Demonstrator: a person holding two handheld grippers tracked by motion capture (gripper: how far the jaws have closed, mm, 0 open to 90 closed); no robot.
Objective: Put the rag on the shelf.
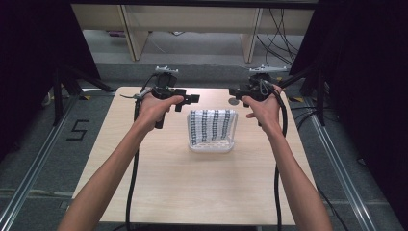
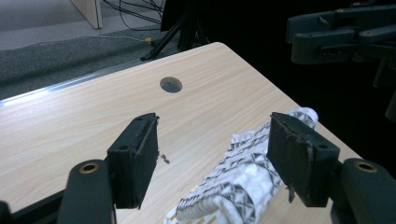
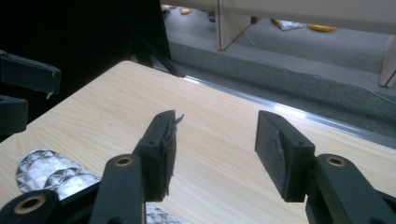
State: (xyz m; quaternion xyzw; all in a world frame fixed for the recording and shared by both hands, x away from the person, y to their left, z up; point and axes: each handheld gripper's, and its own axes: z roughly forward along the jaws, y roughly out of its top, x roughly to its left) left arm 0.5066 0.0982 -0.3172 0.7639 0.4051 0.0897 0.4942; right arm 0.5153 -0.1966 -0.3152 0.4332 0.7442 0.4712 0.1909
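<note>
From the high view, a black-and-white patterned cloth (image 1: 212, 126) lies draped over a small white basket (image 1: 211, 146) mid-worktop (image 1: 192, 192), apparently just laid there, flanked by both tools. The left hand-held gripper (image 2: 212, 158) stands open above the cloth, holding nothing. The right hand-held gripper (image 3: 215, 149) is likewise released, empty over bare wood.

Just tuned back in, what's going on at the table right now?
A person holds a claw in each hand above the far end of the wooden table. A black-and-white patterned cloth is draped over a small white basket in the middle. The left claw and the right claw hang on either side of the cloth's far edge, both open with nothing between the jaws. Nothing is gripped at this moment.
</note>
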